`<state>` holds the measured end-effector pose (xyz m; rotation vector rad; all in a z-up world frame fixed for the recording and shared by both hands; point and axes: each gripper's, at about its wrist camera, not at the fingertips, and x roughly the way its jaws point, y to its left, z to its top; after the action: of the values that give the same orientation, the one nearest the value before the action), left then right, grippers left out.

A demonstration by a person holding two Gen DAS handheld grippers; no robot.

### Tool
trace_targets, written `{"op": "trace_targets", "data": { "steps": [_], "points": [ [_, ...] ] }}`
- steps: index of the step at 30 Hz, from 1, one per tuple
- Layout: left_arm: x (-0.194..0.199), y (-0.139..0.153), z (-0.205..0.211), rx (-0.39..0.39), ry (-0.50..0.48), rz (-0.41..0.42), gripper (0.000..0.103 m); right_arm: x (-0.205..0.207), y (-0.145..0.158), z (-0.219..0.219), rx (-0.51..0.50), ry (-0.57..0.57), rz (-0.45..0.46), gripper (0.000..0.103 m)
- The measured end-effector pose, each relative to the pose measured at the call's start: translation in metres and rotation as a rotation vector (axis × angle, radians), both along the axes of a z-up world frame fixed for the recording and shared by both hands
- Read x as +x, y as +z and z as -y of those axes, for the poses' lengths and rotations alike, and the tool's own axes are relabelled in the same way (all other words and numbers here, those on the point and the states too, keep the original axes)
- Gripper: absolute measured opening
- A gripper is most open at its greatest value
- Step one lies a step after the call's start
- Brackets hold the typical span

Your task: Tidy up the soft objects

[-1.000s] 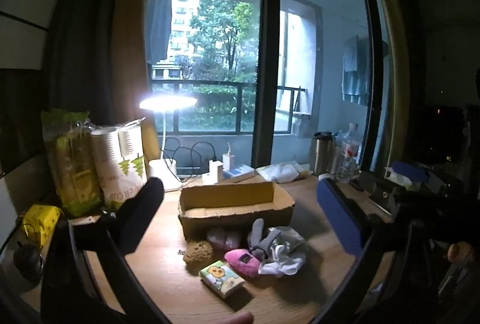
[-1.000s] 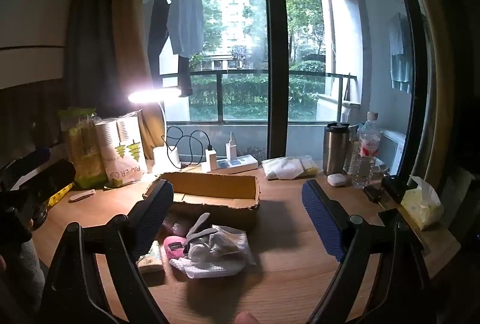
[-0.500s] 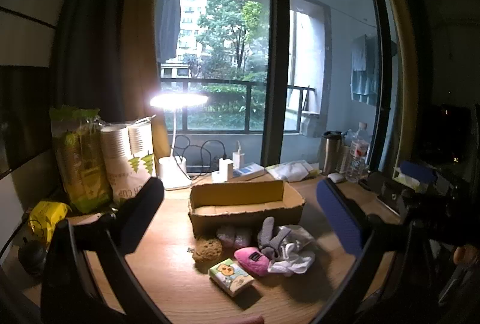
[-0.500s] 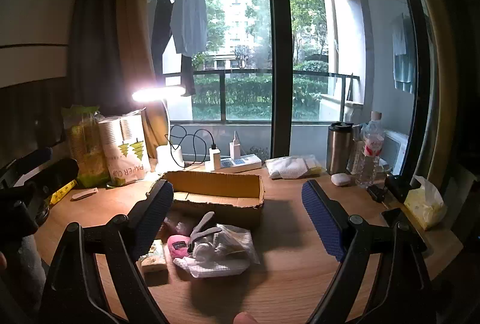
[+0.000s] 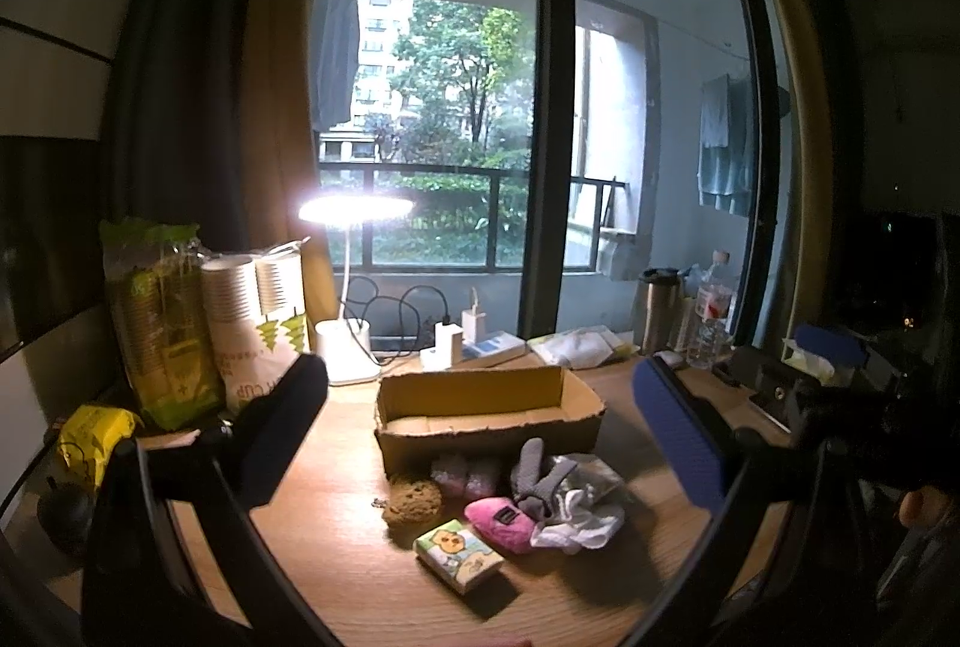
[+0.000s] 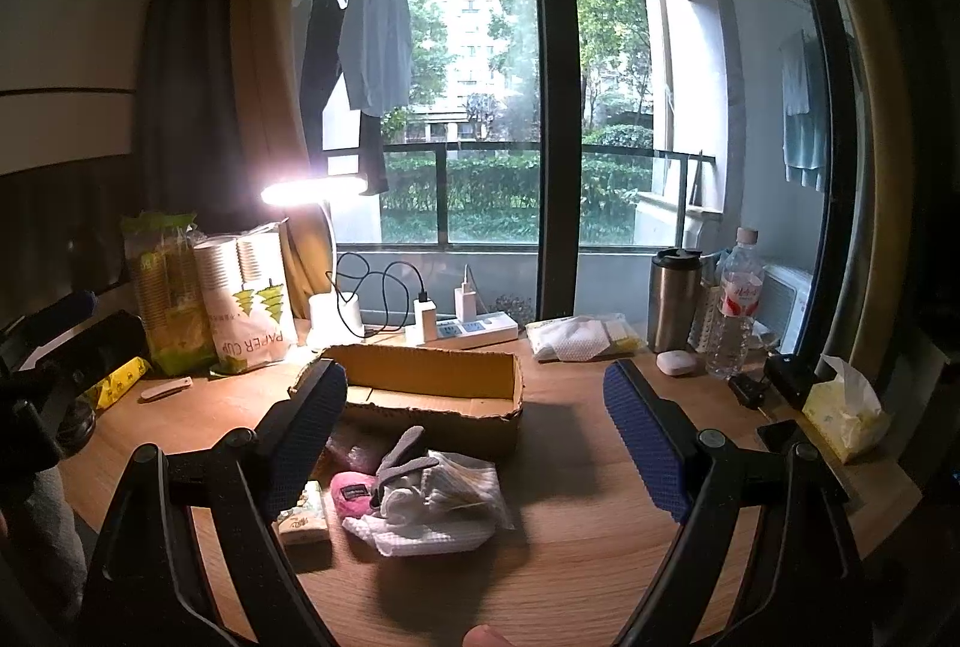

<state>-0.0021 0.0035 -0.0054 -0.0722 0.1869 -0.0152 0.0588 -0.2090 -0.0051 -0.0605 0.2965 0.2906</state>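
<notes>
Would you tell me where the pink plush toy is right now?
In the left wrist view the pink plush toy lies on the table before the cardboard box, between the tissue pack and white cloth.

A lived-in room of a flat, with a tabletop set against a balcony window.

Tall glass doors (image 6: 552,107) open onto a railed balcony where a shirt (image 6: 375,41) and other laundry hang to dry, with apartment blocks and trees beyond. On the wooden tabletop (image 6: 570,557) stand a lit desk lamp (image 6: 315,191), a power strip with chargers (image 6: 468,329), a sleeve of paper cups (image 6: 249,299), a steel travel mug (image 6: 673,299), a water bottle (image 6: 739,299) and a tissue pack (image 6: 843,413). Curtains (image 6: 198,77) frame the glass.
</notes>
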Motion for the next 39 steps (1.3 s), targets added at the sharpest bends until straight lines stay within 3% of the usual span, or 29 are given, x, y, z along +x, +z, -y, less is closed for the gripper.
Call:
{"op": "trace_targets", "data": {
  "steps": [39],
  "points": [
    [-0.0022,0.0029,0.0053,-0.004,-0.014,0.001,0.102,0.0011,-0.0009,0.0046,-0.001,-0.006,-0.005,0.09]
  ]
}}
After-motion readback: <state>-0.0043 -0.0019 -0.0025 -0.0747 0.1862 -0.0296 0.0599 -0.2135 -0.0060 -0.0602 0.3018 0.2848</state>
